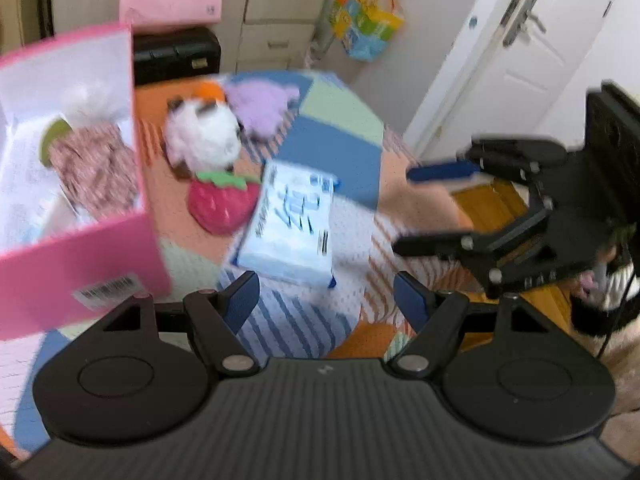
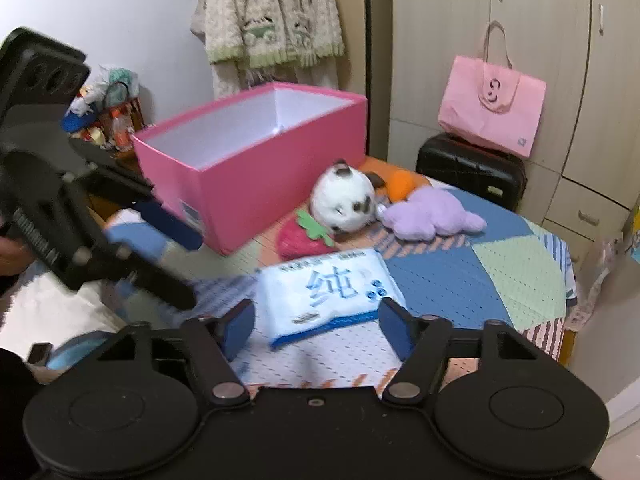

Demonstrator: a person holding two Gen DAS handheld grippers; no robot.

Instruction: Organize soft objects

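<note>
A pale blue tissue pack (image 1: 292, 224) (image 2: 332, 292) lies on the patchwork blanket (image 1: 332, 148). Behind it sit a red strawberry plush (image 1: 222, 204) (image 2: 300, 236), a white spotted plush (image 1: 202, 136) (image 2: 344, 200), a purple plush (image 1: 262, 108) (image 2: 432, 212) and an orange plush (image 2: 400, 182). The open pink box (image 1: 80, 256) (image 2: 260, 184) stands to the left and holds a floral cloth item (image 1: 96, 164). My left gripper (image 1: 326, 300) (image 2: 180, 256) is open just short of the pack, with nothing between its pads. My right gripper (image 2: 316, 324) (image 1: 420, 208) is open too, its fingers either side of the pack's near edge.
A black suitcase (image 2: 472, 172) with a pink tote bag (image 2: 492, 104) on it stands behind the bed by the wardrobe (image 2: 520, 20). A white door (image 1: 516, 64) and a colourful hanging bag (image 1: 366, 28) are at the back right. The blanket's edge drops off at the right.
</note>
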